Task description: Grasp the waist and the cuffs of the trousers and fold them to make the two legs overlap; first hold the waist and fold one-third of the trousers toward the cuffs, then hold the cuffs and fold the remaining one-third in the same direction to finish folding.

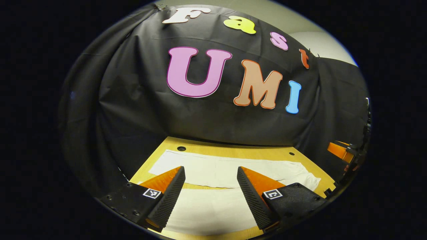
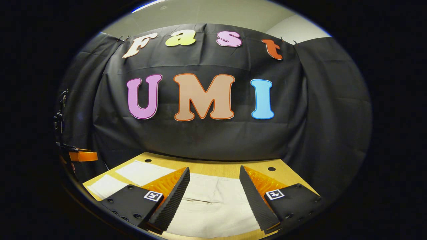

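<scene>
Left gripper view: the left gripper [image 1: 210, 196] is held level above the table [image 1: 233, 151], pointing toward the booth's black back wall. Its two fingers [image 1: 170, 196] stand wide apart with nothing between them and touch no cloth. Beneath and ahead of them lie the trousers [image 1: 227, 171], pale off-white, spread flat on the light wooden table. Two legs run side by side across the view, a narrow strip of tabletop showing between them just ahead of the fingertips; the farther leg reaches toward the right, where its end lies near the table's right edge. Two small round holes mark the tabletop near the wall. At the far right edge, above the table's corner, part of the right gripper [image 1: 340, 150] is seen, too small to judge how its jaws stand from here.

Right gripper view: the right gripper [image 2: 213, 200] is likewise held above the table [image 2: 230, 168], aimed at the back wall and tilted slightly downward. Its jaws are spread wide and empty, the fingers [image 2: 257, 200] clear of the fabric. The trousers [image 2: 213, 203] lie directly under the gap, a soft crease crossing the cloth between the fingers; the legs extend leftward across the table. At the left edge, part of the left gripper [image 2: 81, 156] shows, well apart from the right one.
</scene>
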`<state>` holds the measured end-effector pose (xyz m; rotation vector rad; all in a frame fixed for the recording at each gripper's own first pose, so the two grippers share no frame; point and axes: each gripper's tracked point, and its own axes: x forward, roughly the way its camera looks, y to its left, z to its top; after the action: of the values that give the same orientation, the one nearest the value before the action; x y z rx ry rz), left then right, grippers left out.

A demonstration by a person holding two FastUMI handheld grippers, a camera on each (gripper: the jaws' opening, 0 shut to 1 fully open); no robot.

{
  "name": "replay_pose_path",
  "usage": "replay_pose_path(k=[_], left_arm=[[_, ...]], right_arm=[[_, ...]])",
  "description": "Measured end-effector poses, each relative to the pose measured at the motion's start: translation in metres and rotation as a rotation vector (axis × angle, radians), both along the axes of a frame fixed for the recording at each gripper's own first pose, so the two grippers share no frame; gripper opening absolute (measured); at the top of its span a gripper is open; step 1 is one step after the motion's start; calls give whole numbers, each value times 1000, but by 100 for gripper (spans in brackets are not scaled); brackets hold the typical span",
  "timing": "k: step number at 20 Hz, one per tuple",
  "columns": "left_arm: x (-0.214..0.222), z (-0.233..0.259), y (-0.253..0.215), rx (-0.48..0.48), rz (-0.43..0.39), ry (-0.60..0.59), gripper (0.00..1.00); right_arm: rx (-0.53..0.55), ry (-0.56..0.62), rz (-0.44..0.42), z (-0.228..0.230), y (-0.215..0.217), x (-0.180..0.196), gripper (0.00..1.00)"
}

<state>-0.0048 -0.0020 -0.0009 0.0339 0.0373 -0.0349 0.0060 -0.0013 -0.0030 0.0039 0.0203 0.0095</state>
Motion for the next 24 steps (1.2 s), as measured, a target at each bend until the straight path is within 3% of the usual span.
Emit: replay_pose_path(k=[4,8,16,24], left_arm=[[-1,-10,11,2,1,33,95],[-1,-34,26,81,-38,118,95],[-26,-123,42,317,-317,413,95],[-50,-208,99,583,-516,758,94]], right_arm=[[-1,13,-1,-1,0,1,96],[-5,24,-5,-3,-1,1,96],[10,46,-31,-12,3,-1,96],[-7,71,-91,-24,2,-19,96]])
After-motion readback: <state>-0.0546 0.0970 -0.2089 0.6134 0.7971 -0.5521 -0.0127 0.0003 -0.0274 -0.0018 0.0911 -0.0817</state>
